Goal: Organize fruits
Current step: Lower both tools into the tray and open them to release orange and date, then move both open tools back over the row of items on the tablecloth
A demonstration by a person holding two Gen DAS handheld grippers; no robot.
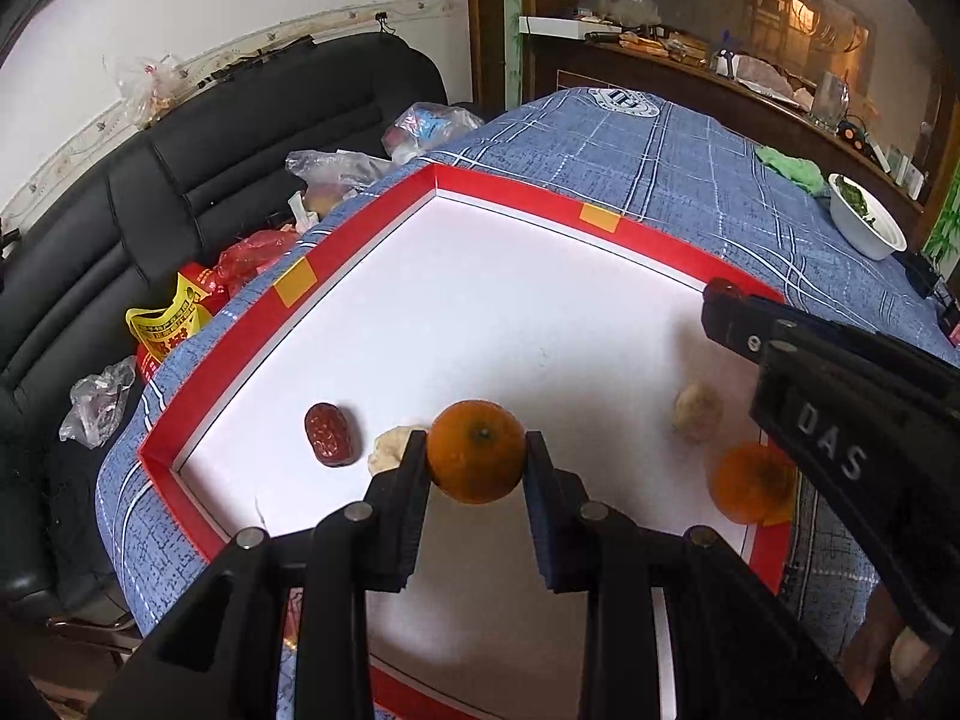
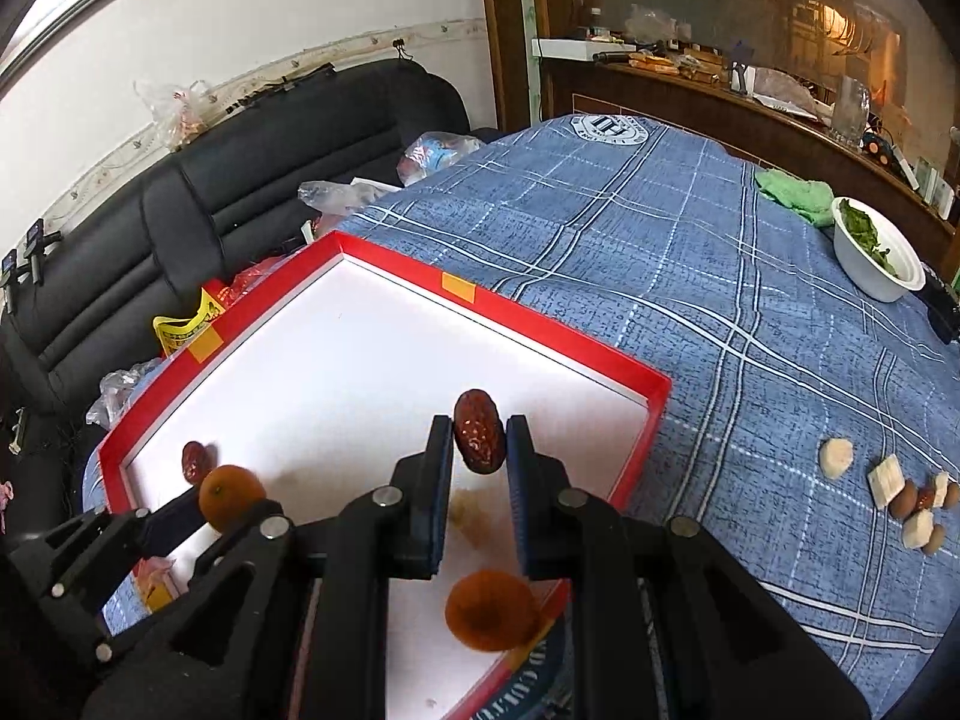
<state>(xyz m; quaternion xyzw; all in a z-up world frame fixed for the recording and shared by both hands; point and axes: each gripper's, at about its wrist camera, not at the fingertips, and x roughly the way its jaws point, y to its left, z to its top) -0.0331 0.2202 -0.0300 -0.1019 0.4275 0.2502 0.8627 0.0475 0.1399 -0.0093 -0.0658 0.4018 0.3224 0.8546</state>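
- Two fruits in grip: my left hand-held gripper point(image 1: 477, 459) clamps an orange point(image 1: 477, 452), my right hand-held gripper point(image 2: 478, 444) a red date point(image 2: 477, 440), above the red tray point(image 2: 558, 330).
- Next, I judge: lower each beside its kind, then release.

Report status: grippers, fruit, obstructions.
Left gripper shut on orange. Right gripper shut on red date, above red tray. Nothing blocking.

You've got a small orange point(image 1: 476, 452) clamped stem-up in your left gripper point(image 1: 477, 456), above the white floor of the red-rimmed tray point(image 1: 510, 195). A wrinkled red date point(image 2: 477, 440) sits upright in your right gripper point(image 2: 479, 441). In the tray: a second date point(image 1: 329, 434), a second orange point(image 1: 750, 483), two pale lumps point(image 1: 696, 411).
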